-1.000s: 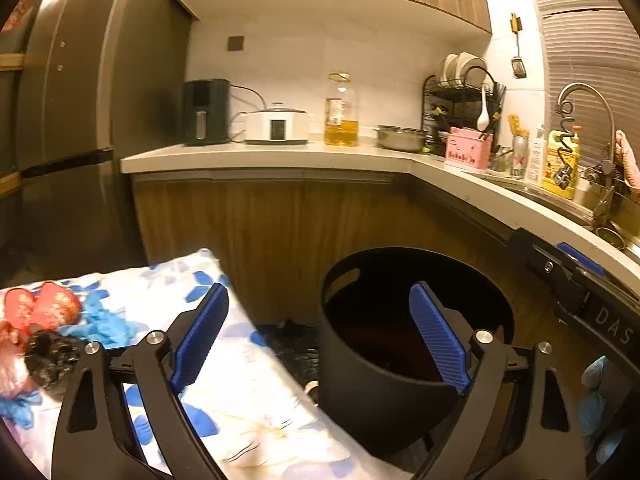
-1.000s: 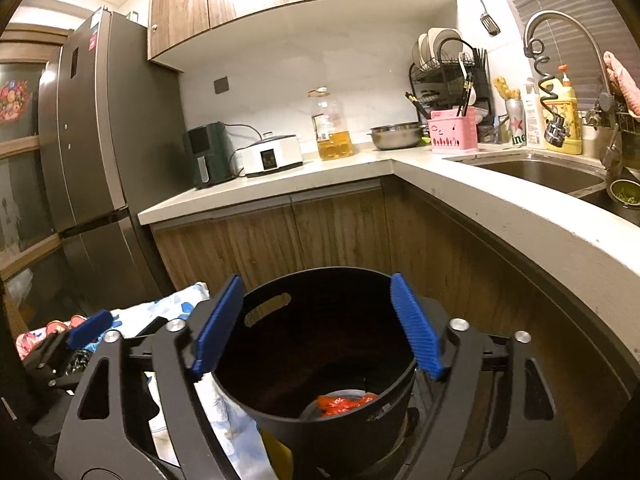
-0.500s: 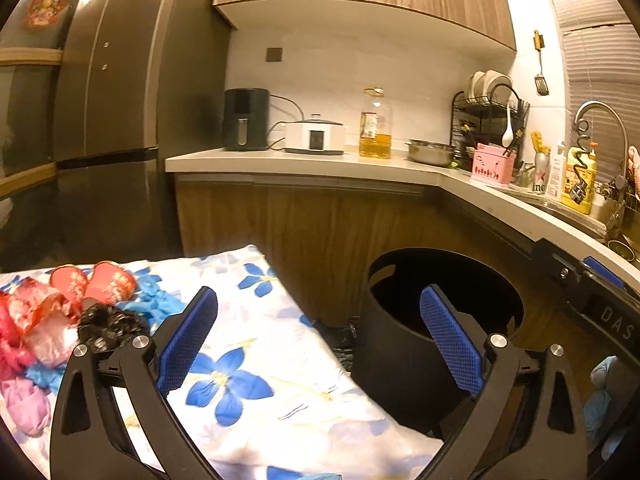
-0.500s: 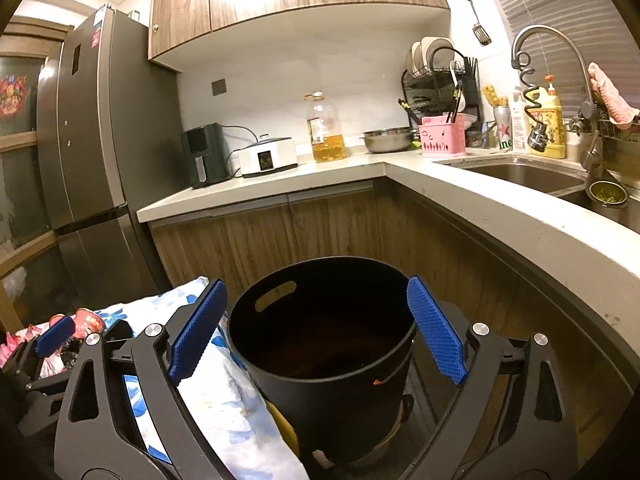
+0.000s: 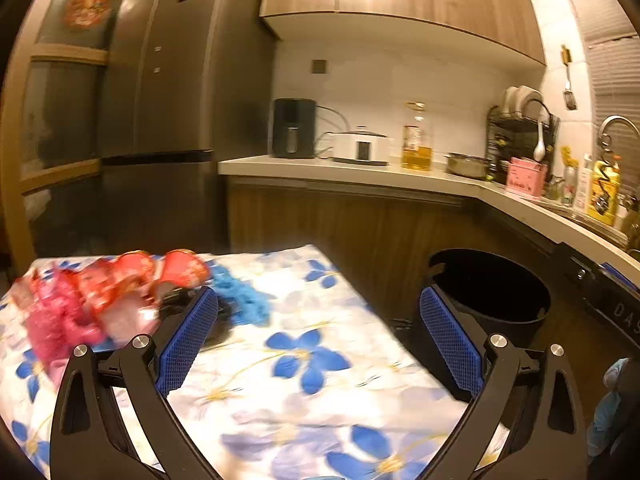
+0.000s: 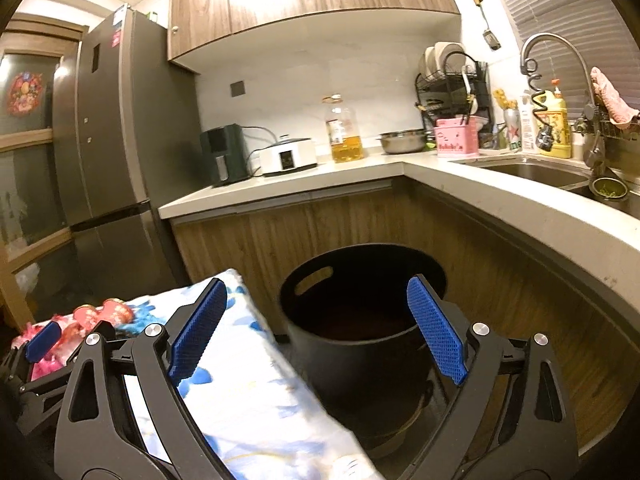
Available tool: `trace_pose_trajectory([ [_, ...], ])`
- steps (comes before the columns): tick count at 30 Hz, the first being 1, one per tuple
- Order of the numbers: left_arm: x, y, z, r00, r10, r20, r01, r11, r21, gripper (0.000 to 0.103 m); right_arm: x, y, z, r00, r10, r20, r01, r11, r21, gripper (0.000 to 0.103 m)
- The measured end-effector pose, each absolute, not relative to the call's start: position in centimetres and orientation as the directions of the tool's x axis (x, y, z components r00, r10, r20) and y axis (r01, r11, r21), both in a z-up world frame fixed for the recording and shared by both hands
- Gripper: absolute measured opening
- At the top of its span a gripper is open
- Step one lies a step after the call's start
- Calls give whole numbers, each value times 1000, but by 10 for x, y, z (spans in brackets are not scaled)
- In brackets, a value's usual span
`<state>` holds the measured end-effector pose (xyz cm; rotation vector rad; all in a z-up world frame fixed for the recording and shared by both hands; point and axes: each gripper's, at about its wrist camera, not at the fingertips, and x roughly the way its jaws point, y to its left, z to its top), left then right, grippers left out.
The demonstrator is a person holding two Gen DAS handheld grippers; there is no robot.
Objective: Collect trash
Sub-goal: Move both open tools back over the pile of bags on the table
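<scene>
A pile of trash lies on the floral cloth (image 5: 312, 392): red and pink wrappers (image 5: 100, 300), a blue crumpled piece (image 5: 244, 300) and something black. My left gripper (image 5: 320, 340) is open and empty, over the cloth to the right of the pile. The black bin (image 5: 492, 296) stands on the floor to its right. My right gripper (image 6: 316, 336) is open and empty, above and in front of the bin (image 6: 360, 320). The left gripper's blue pad (image 6: 42, 340) and the trash pile (image 6: 96, 316) show at the right wrist view's left edge.
A wooden cabinet with a pale counter (image 6: 520, 204) wraps around behind and right of the bin. A grey fridge (image 5: 168, 120) stands at the left. The counter holds an oil bottle (image 6: 344, 132), a cooker, a dish rack and a sink (image 6: 536, 168).
My left gripper has swung left from the bin toward the trash pile. My right gripper has risen and pulled back from the bin; the bin's bottom no longer shows.
</scene>
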<state>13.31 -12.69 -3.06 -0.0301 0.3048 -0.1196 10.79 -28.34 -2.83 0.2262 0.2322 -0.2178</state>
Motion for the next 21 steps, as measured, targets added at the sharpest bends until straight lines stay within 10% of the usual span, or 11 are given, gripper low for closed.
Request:
trace_pose_trajectory([
  [21,115,18,-49,928,170,-331,-200,978,-61,97,116,-176,-39,970,-1,-242,45,983,177,90],
])
